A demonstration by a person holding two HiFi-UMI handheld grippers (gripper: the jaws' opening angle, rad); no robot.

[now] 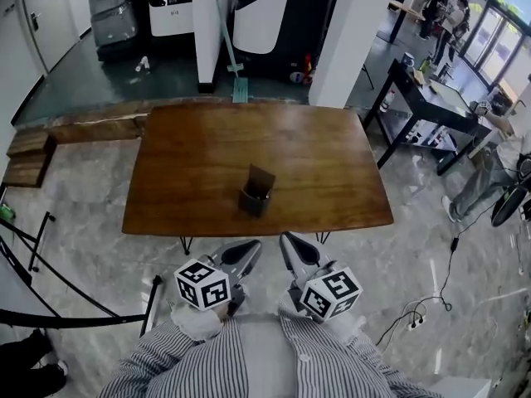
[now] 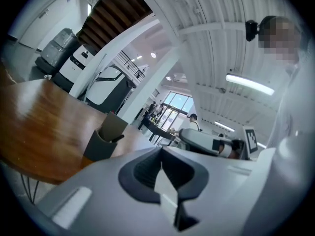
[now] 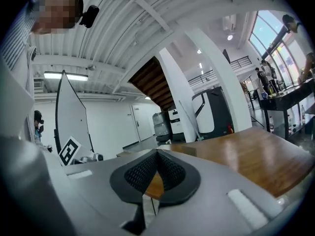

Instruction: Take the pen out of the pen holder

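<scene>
I had the pen holder [image 1: 254,199] as my reference: it stood on the wooden counter [image 1: 323,164], toward the near edge and roughly midway along it, with bare wood on all sides. From the left gripper view it read as a dark grey cup with a tan card [image 2: 112,127] standing upright inside it. The pen [image 2: 117,138] sat in the holder beside that card. Only its short dark end cleared the rim, so its long axis ran tilted rather than upright, with the exposed end slanting up and toward the right of that view and the rest sunk in the cup. In the head view I could not pick the pen out at all. The left gripper [image 1: 251,247] was well short of the holder, off the counter's near edge and close to my striped shirt [image 1: 249,363], its jaws pressed together with nothing between them. The right gripper [image 1: 287,240] sat just beside it, equally far back from the holder, jaws likewise closed on nothing, and both noses angled toward the holder. Beyond the holder, past the counter's far edge, stood white and black machines [image 1: 257,7], and off to the holder's right was a black desk [image 1: 431,106] with people near it.
</scene>
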